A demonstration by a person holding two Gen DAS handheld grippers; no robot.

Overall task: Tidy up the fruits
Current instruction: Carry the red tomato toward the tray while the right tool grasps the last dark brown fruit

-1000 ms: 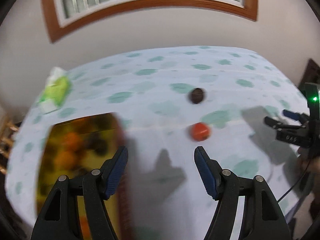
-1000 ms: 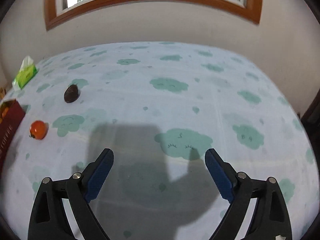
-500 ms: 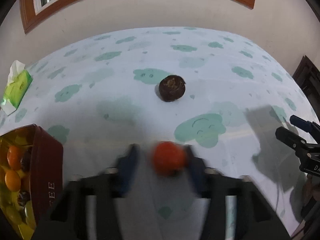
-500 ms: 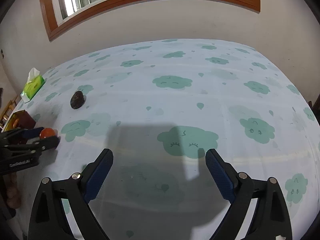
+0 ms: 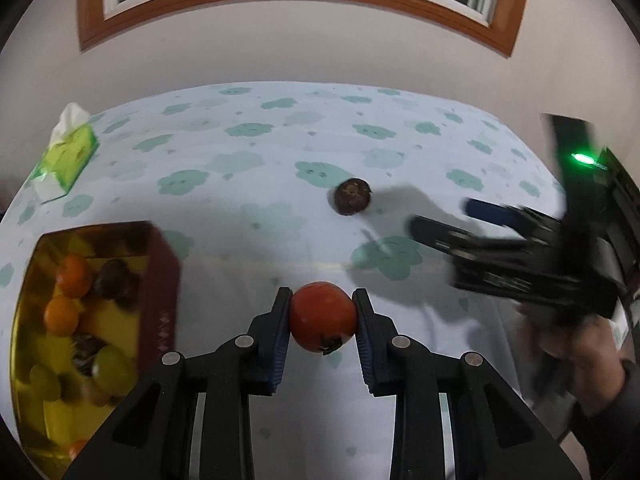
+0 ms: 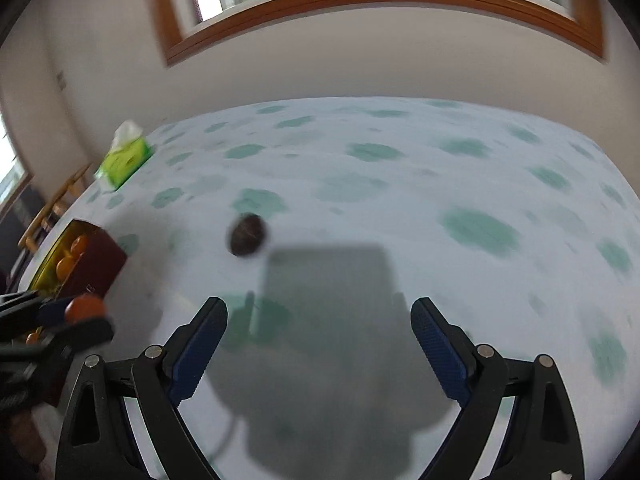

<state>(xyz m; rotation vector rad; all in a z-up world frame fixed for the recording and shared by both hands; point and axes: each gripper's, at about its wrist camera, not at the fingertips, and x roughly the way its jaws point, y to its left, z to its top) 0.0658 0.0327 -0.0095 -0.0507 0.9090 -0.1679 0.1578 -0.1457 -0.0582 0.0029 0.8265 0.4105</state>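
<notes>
Left gripper (image 5: 322,316) clamping red-orange round fruit (image 5: 322,317) between both blue pads, above cloud-print tablecloth (image 5: 256,160) toward near edge.

Right gripper (image 6: 319,344) standing wide apart, holding nothing; hovering over tablecloth, blurred.

Dark brown round fruit (image 5: 352,197) lying loose near middle of tablecloth, well apart from both grippers.

Dark red tin (image 5: 158,280) sitting at left edge, containing orange, dark and yellow-green fruits.

Green tissue pack (image 5: 66,156) lying at far left corner.
</notes>
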